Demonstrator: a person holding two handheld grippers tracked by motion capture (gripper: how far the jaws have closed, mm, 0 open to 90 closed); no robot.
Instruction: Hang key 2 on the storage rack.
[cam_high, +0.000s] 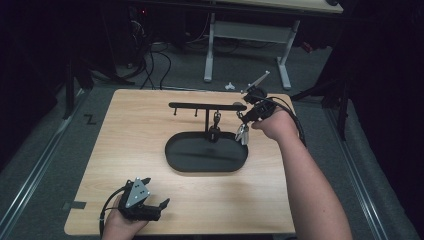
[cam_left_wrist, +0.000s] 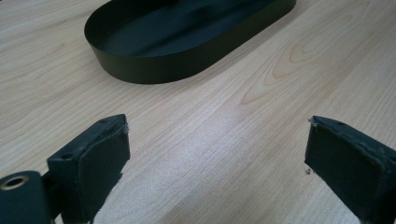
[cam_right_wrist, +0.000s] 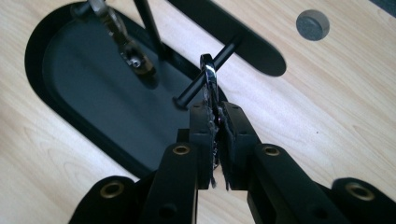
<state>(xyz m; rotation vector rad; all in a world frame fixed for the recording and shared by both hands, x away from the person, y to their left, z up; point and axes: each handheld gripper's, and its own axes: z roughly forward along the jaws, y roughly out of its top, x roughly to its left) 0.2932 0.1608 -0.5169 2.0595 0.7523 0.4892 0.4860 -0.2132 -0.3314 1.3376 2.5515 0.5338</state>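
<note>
A black stand has an oval tray (cam_high: 172, 160) and a crossbar (cam_high: 200, 105) with several pegs. A metal clasp (cam_high: 216, 120) hangs from one middle peg over the tray. My right gripper (cam_high: 250, 117) is at the bar's right end, shut on a metal key ring (cam_right_wrist: 208, 65) pinched between its pads (cam_right_wrist: 216, 109). Keys (cam_high: 243, 134) dangle below it. The ring lies against the rightmost peg (cam_right_wrist: 224, 51); I cannot tell whether it is around the peg. My left gripper (cam_high: 157, 191) rests near the table's front edge, open, with bare wood between its jaws (cam_left_wrist: 217, 128).
The wooden table (cam_high: 130, 130) stands on a grey floor. A grey round cap (cam_right_wrist: 312, 24) is set in the tabletop behind the bar's right end. A white-legged desk (cam_high: 210, 50) and cables are beyond the far edge. The tray (cam_left_wrist: 187, 56) lies ahead of the left gripper.
</note>
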